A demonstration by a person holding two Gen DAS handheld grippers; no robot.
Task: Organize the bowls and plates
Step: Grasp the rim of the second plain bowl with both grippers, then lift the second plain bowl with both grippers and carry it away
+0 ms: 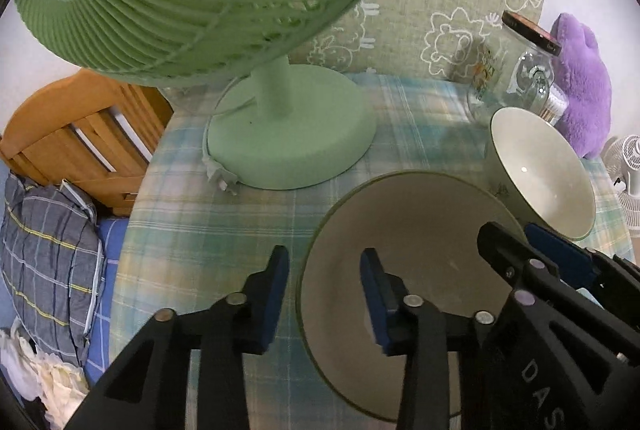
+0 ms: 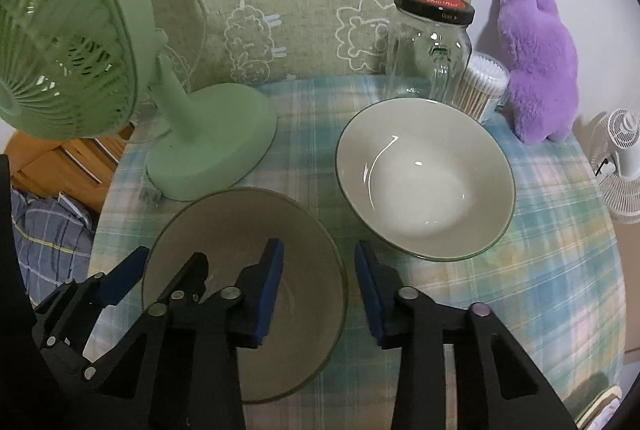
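The near bowl (image 2: 244, 294) sits upright on the plaid-covered worktop (image 2: 540, 270), mouth facing up, just near and left of the far bowl (image 2: 424, 178), which also stands upright close to the glass jar (image 2: 430, 46) and the purple plush toy (image 2: 536, 66). Being round, neither bowl has a long axis; what matters is the rim, a thin edge running all round.

Both claws straddle the near bowl's rim from opposite sides. The left claw (image 1: 324, 294) has one pad inside the bowl and one outside at the left edge, with a gap visible between pads and wall, so it stands apart and not yet clamped. The right claw (image 2: 318, 290) likewise brackets the right edge, one pad over the inside, one over the cloth outside; its jaws are also apart, nothing pinched.

The step in hand looks like a two-sided pickup of the near bowl, probably to nest it with the far one. To do it well, each claw should drop until the pads overlap the wall well below the lip, then close evenly so the glazed surface does not slip. Lifting level with both hands matters, since a tilt could let the rim slide out. The green fan (image 2: 208, 150) stands close at the far left, so the lift should go straight up before travelling right.
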